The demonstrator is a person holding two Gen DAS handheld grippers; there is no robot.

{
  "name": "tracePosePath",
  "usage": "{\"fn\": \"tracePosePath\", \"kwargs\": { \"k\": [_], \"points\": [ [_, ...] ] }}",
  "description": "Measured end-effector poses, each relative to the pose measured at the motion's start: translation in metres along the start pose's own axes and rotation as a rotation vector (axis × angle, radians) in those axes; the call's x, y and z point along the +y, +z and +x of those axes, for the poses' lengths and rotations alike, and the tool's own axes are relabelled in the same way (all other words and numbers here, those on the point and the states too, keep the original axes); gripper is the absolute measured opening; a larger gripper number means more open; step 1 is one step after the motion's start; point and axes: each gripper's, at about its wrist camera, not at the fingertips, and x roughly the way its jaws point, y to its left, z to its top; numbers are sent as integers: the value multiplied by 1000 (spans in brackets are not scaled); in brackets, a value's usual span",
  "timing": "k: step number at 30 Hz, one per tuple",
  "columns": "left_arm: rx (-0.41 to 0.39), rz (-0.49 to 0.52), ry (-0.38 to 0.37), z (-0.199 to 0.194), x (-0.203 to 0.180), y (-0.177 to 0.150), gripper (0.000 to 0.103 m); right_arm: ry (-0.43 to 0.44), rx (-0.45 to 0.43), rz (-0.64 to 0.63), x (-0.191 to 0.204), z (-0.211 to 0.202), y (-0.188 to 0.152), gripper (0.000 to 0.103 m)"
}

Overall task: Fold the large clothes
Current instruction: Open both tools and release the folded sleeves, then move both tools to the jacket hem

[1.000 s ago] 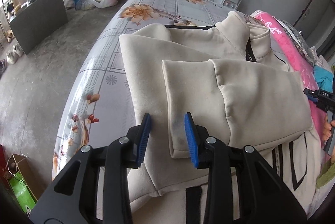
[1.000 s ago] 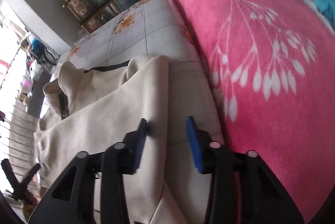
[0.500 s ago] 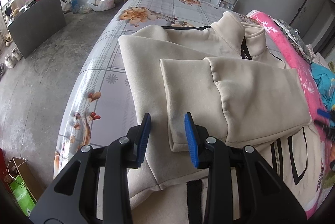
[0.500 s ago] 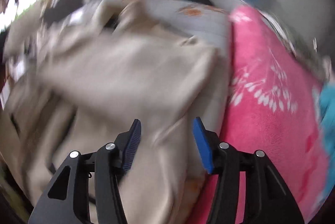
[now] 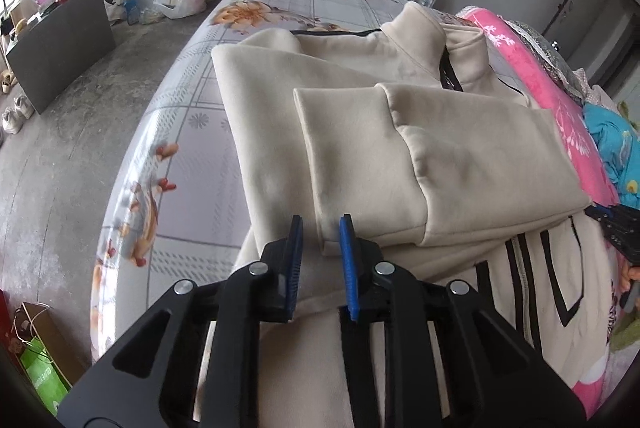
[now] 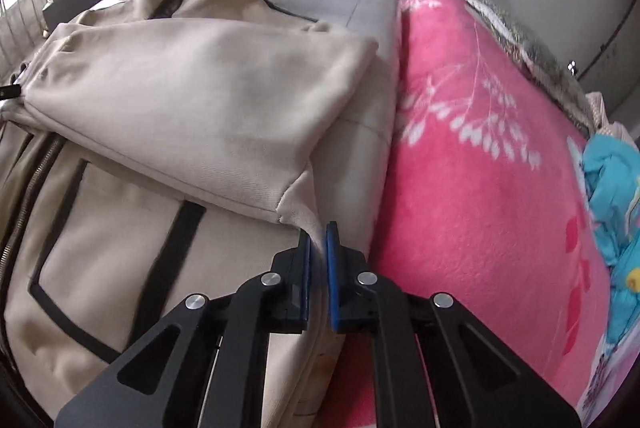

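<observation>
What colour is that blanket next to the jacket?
Bright pink with a white leaf pattern; the blanket shows best in the right wrist view.

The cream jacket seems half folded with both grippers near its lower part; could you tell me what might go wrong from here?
1. The right gripper is pinching only a thin edge of the cream jacket; a lift could let it slip out.
2. The left gripper is open, holding nothing, so a one-sided pull might skew the fold.
3. The sleeves lie loosely across the chest and may slide off.

Cream jacket point(image 5: 440, 147), sleeves folded across
</observation>
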Motion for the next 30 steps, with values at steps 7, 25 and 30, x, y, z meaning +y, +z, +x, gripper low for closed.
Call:
{"fn": "tracePosePath", "kwargs": {
  "k": [7,25,30],
  "points": [
    [17,38,-49,-7,-7,-3,18,14,-4,25,-6,-6,-3,17],
    [-31,0,-81,-67,10,-32,57,128,-160,244,17,-120,-56,82],
    [-58,48,-39,-105,4,-73,75,198,-177,270,71,-135,-93,85]
  ]
}}
